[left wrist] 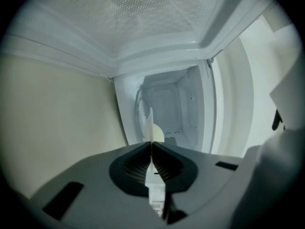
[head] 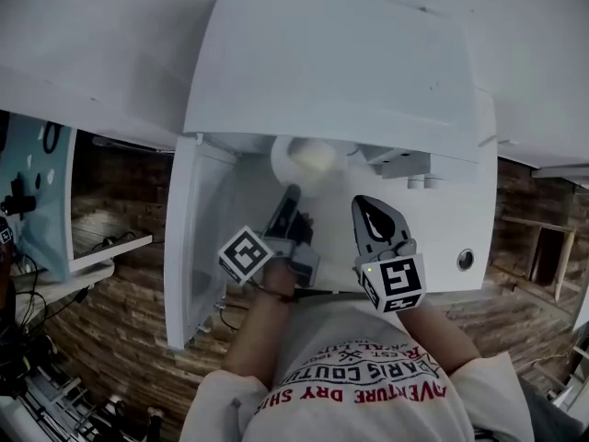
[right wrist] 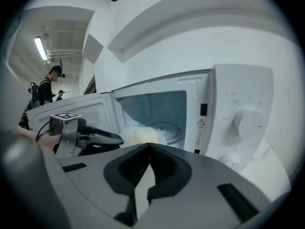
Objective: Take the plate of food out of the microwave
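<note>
Left gripper (left wrist: pixel 151 144) is clamped on the rim of the plate (head: pixel 287 166) with food (head: pixel 317 157) at the open microwave's (head: pixel 322 72) mouth, so only drawing it out seems left; right gripper (right wrist: pixel 148 147) hangs closed, empty.

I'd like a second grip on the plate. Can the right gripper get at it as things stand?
Probably yes: the door is open, the plate sits at the mouth of the microwave, and the left gripper pinches only one edge. The right gripper hangs outside, jaws together, so they must open first.
</note>
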Demonstrator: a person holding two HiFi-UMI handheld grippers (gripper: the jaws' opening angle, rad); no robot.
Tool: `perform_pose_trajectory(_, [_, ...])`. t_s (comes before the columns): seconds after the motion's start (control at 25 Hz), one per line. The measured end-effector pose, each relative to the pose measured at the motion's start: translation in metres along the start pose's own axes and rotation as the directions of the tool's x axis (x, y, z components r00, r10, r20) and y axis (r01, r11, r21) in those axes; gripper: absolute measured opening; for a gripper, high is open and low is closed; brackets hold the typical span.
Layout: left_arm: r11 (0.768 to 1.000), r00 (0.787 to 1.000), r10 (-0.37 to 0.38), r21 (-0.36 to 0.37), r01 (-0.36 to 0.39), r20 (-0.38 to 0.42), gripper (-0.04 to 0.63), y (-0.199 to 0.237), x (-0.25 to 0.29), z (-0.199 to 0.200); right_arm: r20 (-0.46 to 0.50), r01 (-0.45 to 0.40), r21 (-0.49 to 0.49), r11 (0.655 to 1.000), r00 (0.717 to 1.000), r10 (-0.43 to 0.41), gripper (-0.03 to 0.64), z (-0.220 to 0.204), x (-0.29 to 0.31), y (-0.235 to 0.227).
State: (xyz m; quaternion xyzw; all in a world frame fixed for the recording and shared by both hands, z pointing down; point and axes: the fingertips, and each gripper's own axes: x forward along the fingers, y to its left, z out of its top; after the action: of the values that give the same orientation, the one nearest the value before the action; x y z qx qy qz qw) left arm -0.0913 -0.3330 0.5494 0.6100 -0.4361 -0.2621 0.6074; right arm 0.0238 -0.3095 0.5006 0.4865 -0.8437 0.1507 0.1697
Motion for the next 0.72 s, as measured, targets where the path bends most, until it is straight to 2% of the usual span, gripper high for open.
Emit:
perform_pose_trajectory(0.16, [0.997,0.997,-0.077,-0.034,0.076,-0.010,0.014,-0.016,-0.012,-0.006,0.022,0.039,0.000,0.999,0.999,-0.039,0.010,0.003,-0.012,-0.001])
perform_pose_trajectory(0.32, [0.992,0.993,-0.122,-0.042,0.121,-0.006,0.014,-0.035,-0.027,-0.016,0.037,0.058,-0.007,0.998,0.998,-0.058,0.011,0.005,-0.026,-0.004])
perform_pose_trajectory(0.72, [0.979,0.979,-0.204,0.019,0.204,0.003,0.014,-0.094,-0.079,-0.048,0.116,0.073,0.001,0.997,0.991,-0.072,0.009,0.027,-0.070,-0.010])
